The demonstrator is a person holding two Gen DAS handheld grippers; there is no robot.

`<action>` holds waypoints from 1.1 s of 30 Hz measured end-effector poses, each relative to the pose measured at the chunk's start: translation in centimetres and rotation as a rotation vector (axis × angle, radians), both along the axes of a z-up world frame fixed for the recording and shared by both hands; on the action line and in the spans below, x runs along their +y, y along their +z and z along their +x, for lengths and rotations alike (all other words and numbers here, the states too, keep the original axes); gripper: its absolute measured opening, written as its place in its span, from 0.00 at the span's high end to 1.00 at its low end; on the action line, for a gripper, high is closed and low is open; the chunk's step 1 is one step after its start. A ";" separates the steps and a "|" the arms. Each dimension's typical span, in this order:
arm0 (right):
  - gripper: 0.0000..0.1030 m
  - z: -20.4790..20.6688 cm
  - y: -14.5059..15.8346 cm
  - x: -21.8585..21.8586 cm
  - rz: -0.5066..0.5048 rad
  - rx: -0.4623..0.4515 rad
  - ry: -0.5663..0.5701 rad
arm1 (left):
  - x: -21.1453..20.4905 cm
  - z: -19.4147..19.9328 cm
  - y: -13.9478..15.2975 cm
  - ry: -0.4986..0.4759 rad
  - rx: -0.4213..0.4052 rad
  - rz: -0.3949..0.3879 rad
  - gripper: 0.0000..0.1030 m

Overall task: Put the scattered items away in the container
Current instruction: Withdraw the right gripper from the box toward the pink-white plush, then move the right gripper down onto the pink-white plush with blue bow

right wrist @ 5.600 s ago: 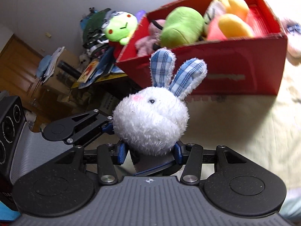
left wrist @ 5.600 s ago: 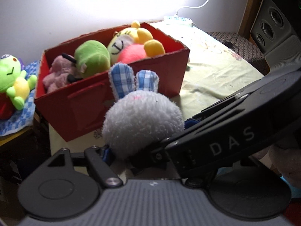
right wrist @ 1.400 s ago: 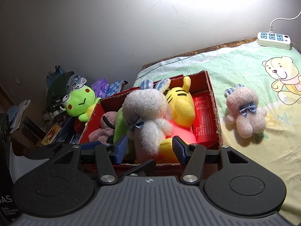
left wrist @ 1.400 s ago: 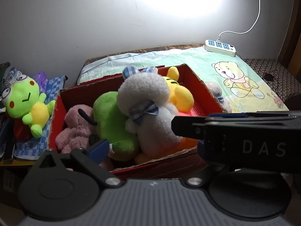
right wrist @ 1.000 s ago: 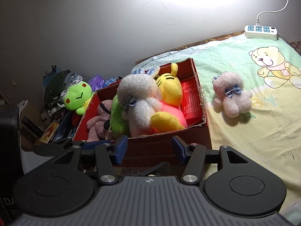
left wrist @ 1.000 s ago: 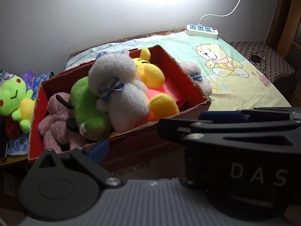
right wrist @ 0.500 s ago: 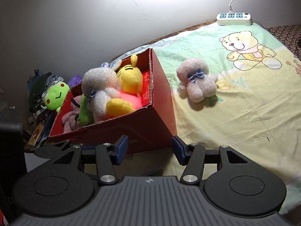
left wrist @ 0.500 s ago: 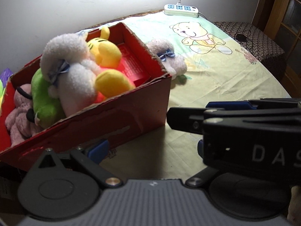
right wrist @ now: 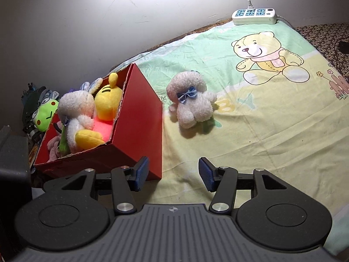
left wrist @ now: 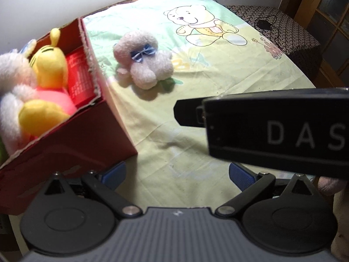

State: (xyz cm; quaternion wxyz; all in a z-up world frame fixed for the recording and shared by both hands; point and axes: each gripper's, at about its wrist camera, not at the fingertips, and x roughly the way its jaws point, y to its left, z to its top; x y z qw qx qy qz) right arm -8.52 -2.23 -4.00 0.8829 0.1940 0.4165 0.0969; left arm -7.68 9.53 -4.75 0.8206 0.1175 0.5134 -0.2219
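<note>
Both grippers are off the red box now and swinging over to the open bedsheet, and the target is plain to see: one pale plush bear with a blue bow lying on the sheet just beside the box's right wall, not touching it as far as the right wrist view shows. The right gripper has its blue pads spread apart with nothing between them, only bare sheet showing through the gap. The left gripper is likewise parted and empty, its pads wide over the cloth, with the body of the other gripper crossing the right of its view. Inside the box the white bunny sits piled against the yellow plush, so that drop-off looks finished; a green frog toy sits outside the box's far end among clutter, and whether it counts as a scattered item is hard to say. The step in hand reads as the approach to the bear. What comes next calls for carrying a gripper forward and down until the pads straddle the soft body, closing firmly enough to bite into the fluff, then lifting it clear of the box wall and across. A power strip rests at the far edge of the bed, well out of the way.
</note>
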 end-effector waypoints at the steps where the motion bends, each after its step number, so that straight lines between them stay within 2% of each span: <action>1: 0.47 0.2 0.0 -0.4 -0.001 0.001 0.002 | -0.4 0.2 0.0 -0.001 0.002 0.002 0.03; 15: 0.47 3.1 -0.5 -5.1 -0.033 0.042 0.057 | -5.1 2.5 -0.6 0.034 0.033 0.008 0.03; 33: 0.47 6.5 -3.4 -9.8 -0.012 0.116 0.137 | -8.0 4.6 -2.7 0.208 0.067 0.060 0.03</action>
